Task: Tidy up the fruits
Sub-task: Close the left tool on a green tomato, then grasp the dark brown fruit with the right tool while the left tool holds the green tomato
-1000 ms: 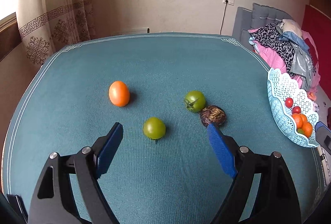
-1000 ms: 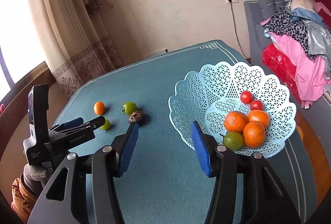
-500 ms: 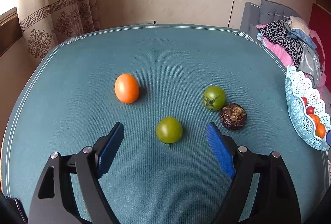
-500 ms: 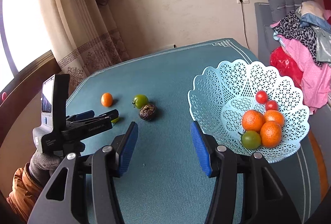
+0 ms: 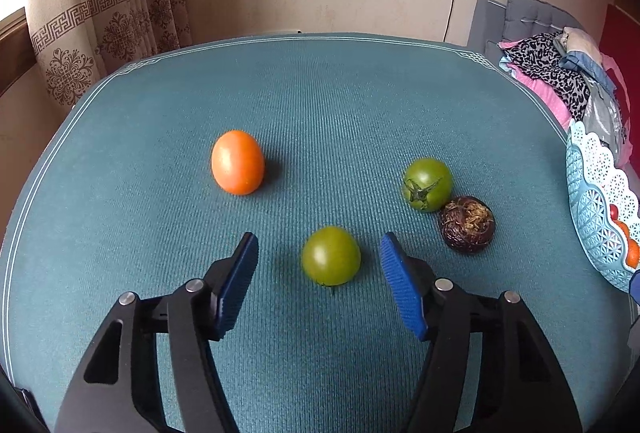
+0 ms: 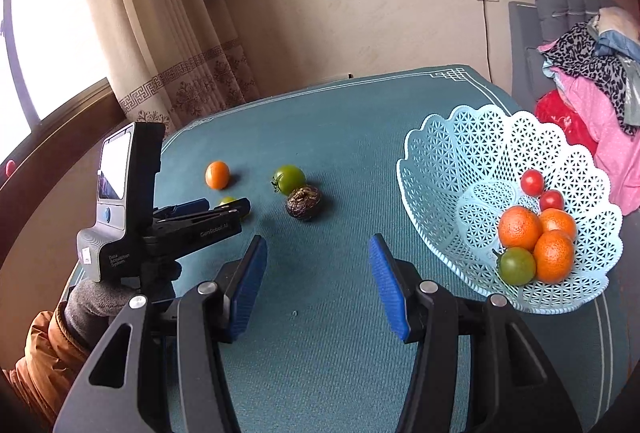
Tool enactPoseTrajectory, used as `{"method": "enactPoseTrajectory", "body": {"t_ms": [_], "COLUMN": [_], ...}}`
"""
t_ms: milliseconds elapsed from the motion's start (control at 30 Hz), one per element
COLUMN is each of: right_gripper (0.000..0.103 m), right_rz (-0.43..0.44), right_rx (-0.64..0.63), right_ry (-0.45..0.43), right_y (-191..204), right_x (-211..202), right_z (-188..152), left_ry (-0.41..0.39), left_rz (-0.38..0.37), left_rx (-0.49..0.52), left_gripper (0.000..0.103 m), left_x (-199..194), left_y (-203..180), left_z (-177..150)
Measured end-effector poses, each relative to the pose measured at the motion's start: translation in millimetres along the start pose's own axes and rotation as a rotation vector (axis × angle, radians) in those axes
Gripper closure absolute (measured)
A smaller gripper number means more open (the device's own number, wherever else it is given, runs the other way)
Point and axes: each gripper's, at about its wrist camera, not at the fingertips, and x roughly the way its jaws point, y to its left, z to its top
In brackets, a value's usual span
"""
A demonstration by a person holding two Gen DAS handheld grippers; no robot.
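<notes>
Lining up: your left gripper (image 5: pixel 318 253) has its jaws spread wide, and the near green tomato (image 5: pixel 331 255) sits on the table (image 5: pixel 320 93) between the blue pads (image 5: pixel 236 285), touching neither.
Offset: the tomato lies a shade toward the right pad, so you would judge a small shift that way before closing.
Axis: it is nearly round, stem side down as far as you can tell, so any squeeze direction should serve.
Right gripper (image 6: pixel 318 273): jaws apart, holding nothing, hovering over bare cloth toward the table's near edge, beside the basket (image 6: pixel 452 161).
Nearer arm: your left, plainly; the right gripper is well apart from all loose fruit.
Next out: the dark fruit (image 5: pixel 467 230), touching or almost touching the second green tomato (image 5: pixel 427 184), both to the right.
Further left: the orange tomato (image 5: pixel 237 162), alone toward the table's middle.
Basket: at the table's right edge, already holding oranges (image 6: pixel 520 227), two red tomatoes (image 6: pixel 532 182) and a green one.
Carry: a rightward haul, by your judgement.
</notes>
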Motion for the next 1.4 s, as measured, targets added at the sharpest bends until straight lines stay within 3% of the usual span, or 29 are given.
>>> {"method": "enactPoseTrajectory", "body": {"t_ms": [200,433,533,933,1400], "right_gripper": [0.050,0.050,0.050,0.050,0.049], "right_rz": [-0.001,-0.003,-0.001,-0.058,-0.091], "right_rx": [-0.041,-0.117,-0.151,-0.188,-0.159], "right_ry": [0.020,0.061,0.080,0.161,0.191], "right_y": [12.5,29.7,37.1,38.9,26.1], "right_x": [13.2,41.1,55.0,117.4,156.8], "right_z": [1.6,6.4,9.2,20.9,34.3], "left_ry": [0.001,0.004,-0.003,-0.020,-0.025], "left_rz": [-0.005,-0.035,-0.048,-0.072,-0.075], "left_rx": [-0.004,-0.022,-0.022,-0.056,-0.060], "left_gripper": [0.048,0.069,0.073,0.073,0.073], "left_x": [4.3,8.3,6.5,-2.9,-4.8], "left_y": [0.8,3.6,4.4,16.8,20.4], "left_z": [-1.3,-1.8,-3.3,-7.2,-7.9]}}
